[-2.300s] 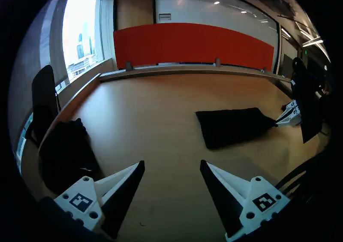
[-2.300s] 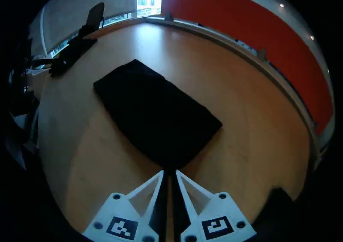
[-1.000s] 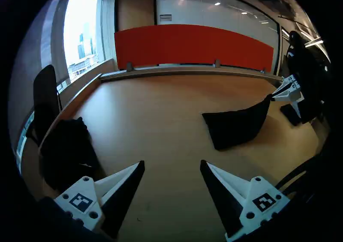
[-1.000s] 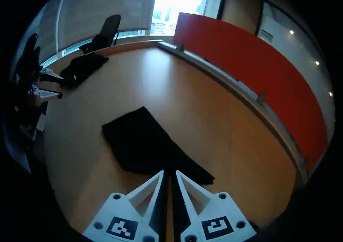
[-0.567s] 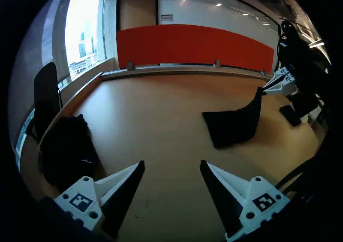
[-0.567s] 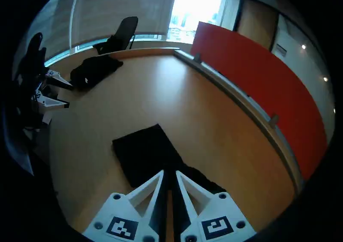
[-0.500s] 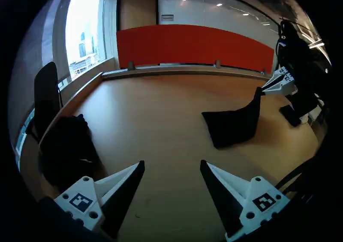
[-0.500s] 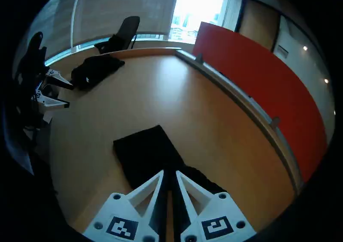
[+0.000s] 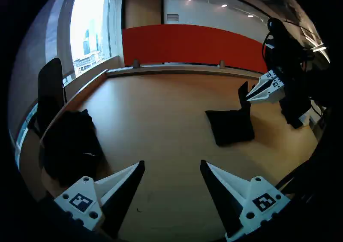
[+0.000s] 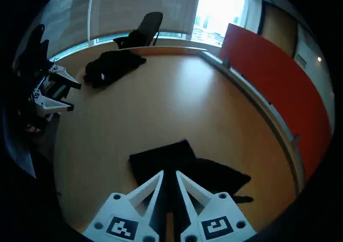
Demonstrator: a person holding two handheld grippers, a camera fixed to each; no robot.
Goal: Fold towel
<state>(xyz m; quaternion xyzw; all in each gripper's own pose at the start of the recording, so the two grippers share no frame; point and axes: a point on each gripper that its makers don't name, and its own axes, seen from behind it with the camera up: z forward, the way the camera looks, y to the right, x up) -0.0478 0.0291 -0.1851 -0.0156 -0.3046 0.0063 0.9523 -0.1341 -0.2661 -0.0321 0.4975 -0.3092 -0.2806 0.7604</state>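
Since half a second earlier, the right gripper had carried its pinched edge of the towel further over the part lying flat. The raised flap now stood steeper, and the patch of cloth left on the table looked shorter. The gripper's two white fingers were pressed nearly together with the dark cloth caught between them. In the left gripper view that edge hung up from the tabletop to the fingertips, and a person in dark clothing stood behind the tool. The left gripper hovered above bare wood well apart from the towel, its fingers spread wide with nothing between them. The right gripper view showed it off at the side of the table. The towel was black and sat toward the side of the table where the right gripper worked, half folded, one layer sloping over the other. Farther along the tabletop, near the window side, a black bundle lay slumped; I could not tell whether it was a bag or a garment. A dark chair stood just behind it. Beyond the table's far rim ran a red partition, and a bright window lit the corner beside it.
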